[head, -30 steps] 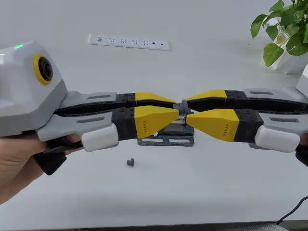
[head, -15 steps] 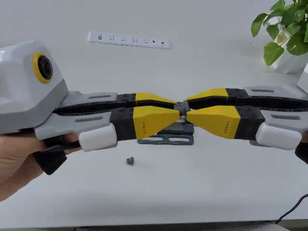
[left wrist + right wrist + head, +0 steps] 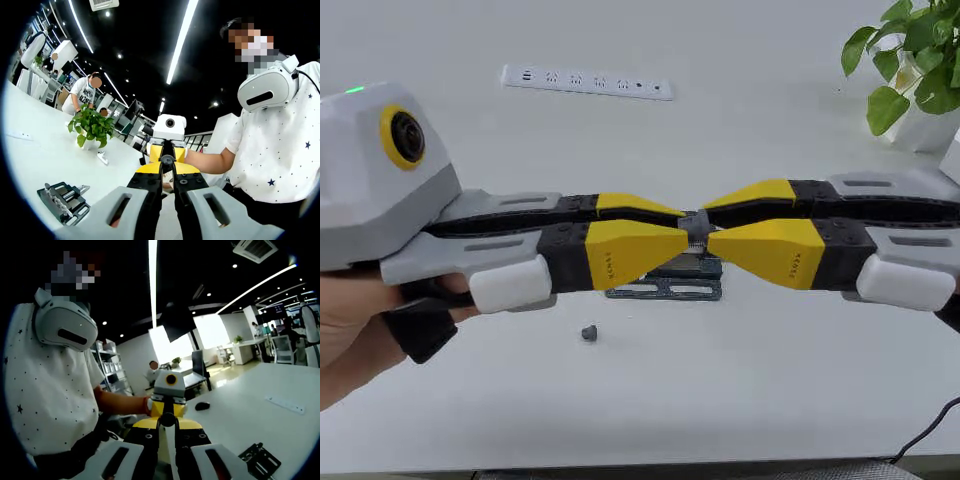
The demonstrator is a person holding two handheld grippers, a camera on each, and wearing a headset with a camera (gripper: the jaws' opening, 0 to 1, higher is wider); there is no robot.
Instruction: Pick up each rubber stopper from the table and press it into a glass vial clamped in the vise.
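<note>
Vise (image 3: 665,288) sits under left hand-held gripper (image 3: 685,227) and right hand-held gripper (image 3: 708,227), both pinched on 1 grey stopper (image 3: 696,222)

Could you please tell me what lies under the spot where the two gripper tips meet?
The vise sits on the table there, its dark base showing. Its top, and whatever it clamps, are covered by the left gripper and right gripper.

white table (image 3: 740,400) | vise (image 3: 660,291) | probably a stopper (image 3: 589,333) | power strip (image 3: 587,84) | potted plant (image 3: 910,70)
</note>
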